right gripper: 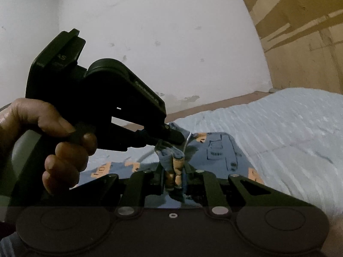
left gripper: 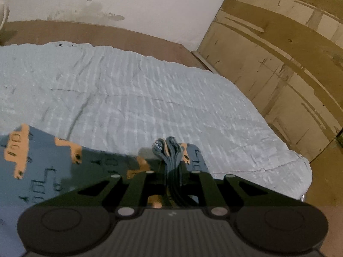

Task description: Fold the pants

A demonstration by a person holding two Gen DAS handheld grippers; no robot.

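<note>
Now | step: edge lift — left gripper (left gripper: 171,162) and right gripper (right gripper: 174,171) each clenched bunched pants (right gripper: 218,150) (over bedspread (left gripper: 150,90)) | next: carry forward evenly — fold.

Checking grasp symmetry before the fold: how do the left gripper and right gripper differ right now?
The left gripper is seen from outside in the right wrist view, angled downward; the right gripper appears only from behind its own fingers. The left gripper pinches a bunched, mostly blue fold of the pants; the right gripper's fold shows orange print between its fingers. Shared: both are shut on the patterned pants, side by side, over the light blue bedcover.
</note>
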